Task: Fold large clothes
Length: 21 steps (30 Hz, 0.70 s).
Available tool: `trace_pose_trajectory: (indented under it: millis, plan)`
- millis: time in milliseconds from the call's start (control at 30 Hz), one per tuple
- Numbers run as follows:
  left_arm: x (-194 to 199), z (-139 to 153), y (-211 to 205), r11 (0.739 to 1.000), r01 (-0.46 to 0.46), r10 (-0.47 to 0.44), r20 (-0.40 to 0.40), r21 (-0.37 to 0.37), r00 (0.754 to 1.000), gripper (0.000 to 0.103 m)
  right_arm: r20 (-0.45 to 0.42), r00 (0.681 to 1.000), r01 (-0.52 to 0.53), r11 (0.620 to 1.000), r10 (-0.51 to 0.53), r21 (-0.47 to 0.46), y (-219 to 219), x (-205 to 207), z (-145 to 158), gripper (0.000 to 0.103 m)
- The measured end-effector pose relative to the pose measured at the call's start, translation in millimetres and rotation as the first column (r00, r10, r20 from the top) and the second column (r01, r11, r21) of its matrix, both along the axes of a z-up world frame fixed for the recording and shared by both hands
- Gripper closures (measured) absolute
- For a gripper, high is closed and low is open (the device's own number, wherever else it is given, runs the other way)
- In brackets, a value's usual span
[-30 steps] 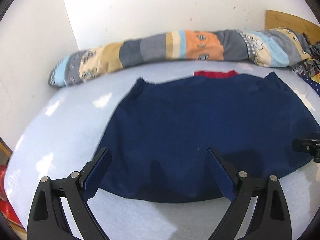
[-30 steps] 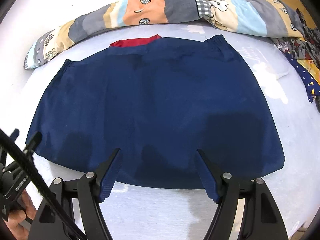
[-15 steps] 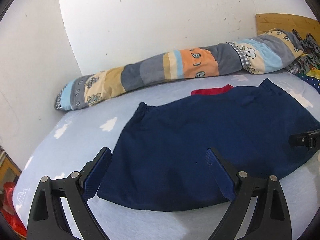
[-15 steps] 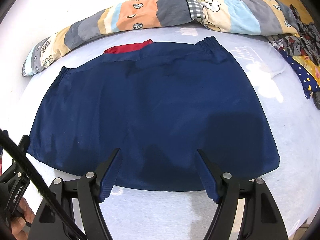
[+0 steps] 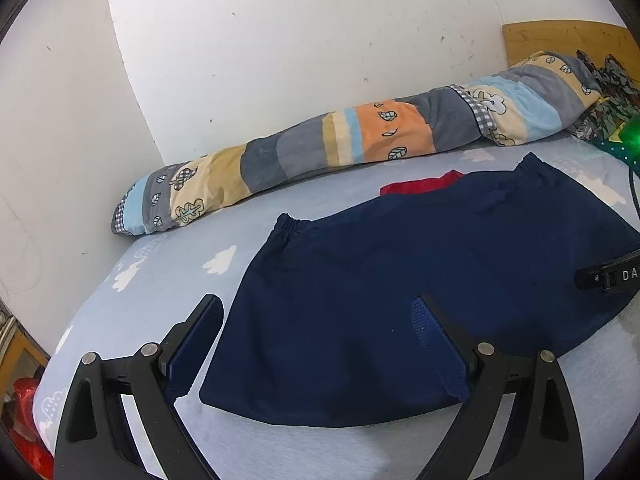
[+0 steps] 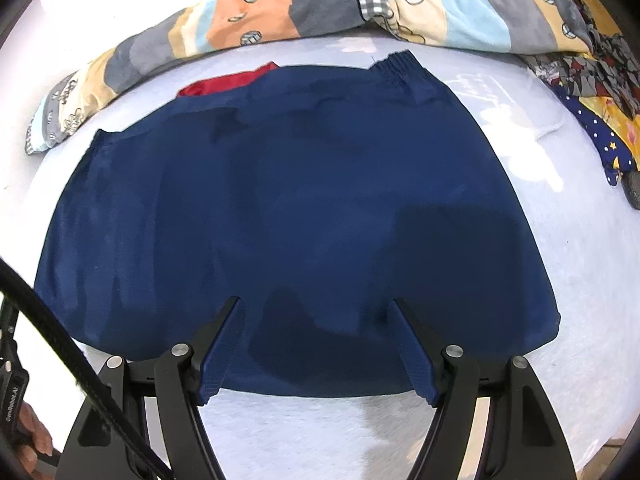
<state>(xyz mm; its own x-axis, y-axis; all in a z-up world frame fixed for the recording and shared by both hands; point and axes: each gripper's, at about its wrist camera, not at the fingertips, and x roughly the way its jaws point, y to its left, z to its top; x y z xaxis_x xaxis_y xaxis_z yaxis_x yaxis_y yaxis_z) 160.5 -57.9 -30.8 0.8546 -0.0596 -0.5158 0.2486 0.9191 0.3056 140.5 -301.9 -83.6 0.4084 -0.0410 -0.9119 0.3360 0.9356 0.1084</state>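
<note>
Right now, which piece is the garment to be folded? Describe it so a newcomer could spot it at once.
Start at the pale blue bed sheet with white cloud prints, below the long patchwork bolster by the wall. Spread flat mid-bed lies the navy garment with elastic cuffs. It is the only plain dark blue piece; a red scrap peeks from its far edge.

navy garment (image 6: 296,208) | spread flat on bed, elastic cuffs far side | red lining showing at far edge
</note>
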Motion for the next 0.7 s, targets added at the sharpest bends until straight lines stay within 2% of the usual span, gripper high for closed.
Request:
trace_pose_trajectory:
  millis: [167,333,433,600,700]
  plan:
    - [5,-5,0,1.0,-0.002,0.002,-0.022,0.006,1.0,0.008,-0.026,1.0,-0.009,1.0,0.009,-0.018,-1,4,-9,0.025]
    - [20,-20,5,1.0,-0.017,0.017,-0.111,-0.006,0.994,0.008,-0.042,0.999,-0.033,0.999,0.031,-0.038,3,5,-12,0.022]
    - [32,-24,15,0.998,-0.046,0.039,-0.16,-0.037,0.986,0.008,0.008,0.999,-0.046,0.999,0.046,-0.004,1,5,1,0.022]
    - [54,-29,27,0.991,-0.074,0.045,-0.251,-0.109,0.967,0.008,0.065,0.997,-0.025,0.997,0.029,-0.068,-15,16,19,0.022]
    - [68,-31,30,0.991,-0.103,0.079,-0.257,-0.082,0.963,0.008,0.09,0.996,0.013,0.998,-0.007,-0.066,-34,26,25,0.022]
